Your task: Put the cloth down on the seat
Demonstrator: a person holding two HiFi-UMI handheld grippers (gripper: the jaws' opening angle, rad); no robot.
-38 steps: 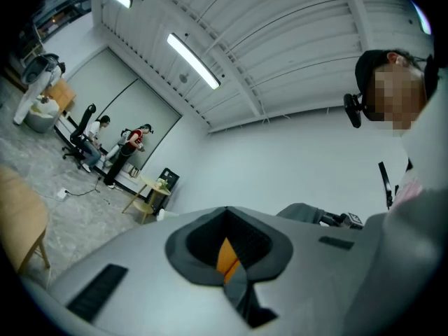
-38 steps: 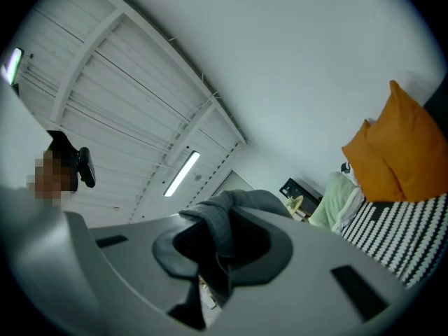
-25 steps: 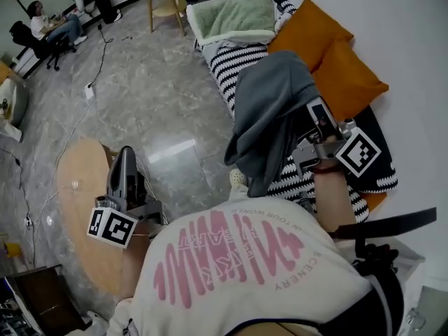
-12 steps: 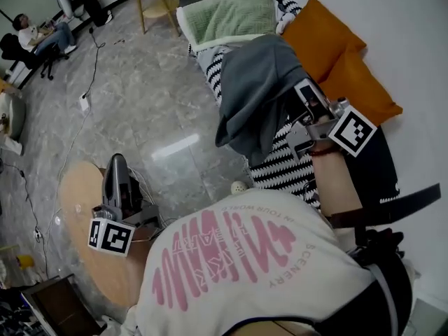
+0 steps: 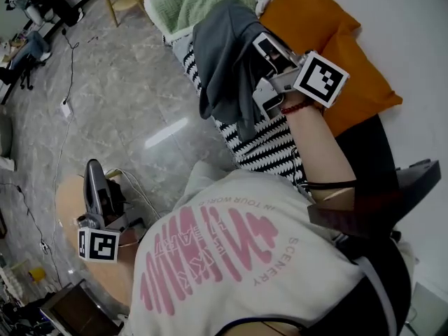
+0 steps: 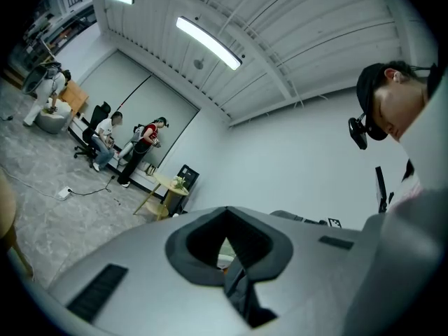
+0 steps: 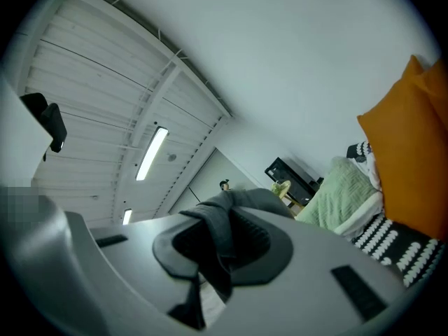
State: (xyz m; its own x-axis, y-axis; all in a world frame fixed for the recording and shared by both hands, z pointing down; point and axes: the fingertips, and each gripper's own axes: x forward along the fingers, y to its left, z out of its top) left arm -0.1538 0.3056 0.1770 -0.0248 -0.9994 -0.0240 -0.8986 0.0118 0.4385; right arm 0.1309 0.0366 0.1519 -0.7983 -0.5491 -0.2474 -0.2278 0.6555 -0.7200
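Your right tongs (image 7: 218, 252) were clamped on a fold of the grey cloth (image 5: 222, 51), which bunched up between the pads and spilled over the top of them. Your left tongs (image 6: 228, 261) were closed with nothing between them, held low at your side over the round wooden counter (image 5: 65, 203) and well away from the work.

From the right tongs the cloth hung in a loose drape above the near edge of the black-and-white striped seat (image 5: 271, 149), partly over the grey floor (image 5: 119, 89). The orange cushions (image 5: 350, 68) lay just behind your hand, and a green blanket (image 5: 199, 2) lay further along the seat.

By my reading, you had the carry nearly done. The lowering onto the stripes and the release were left.
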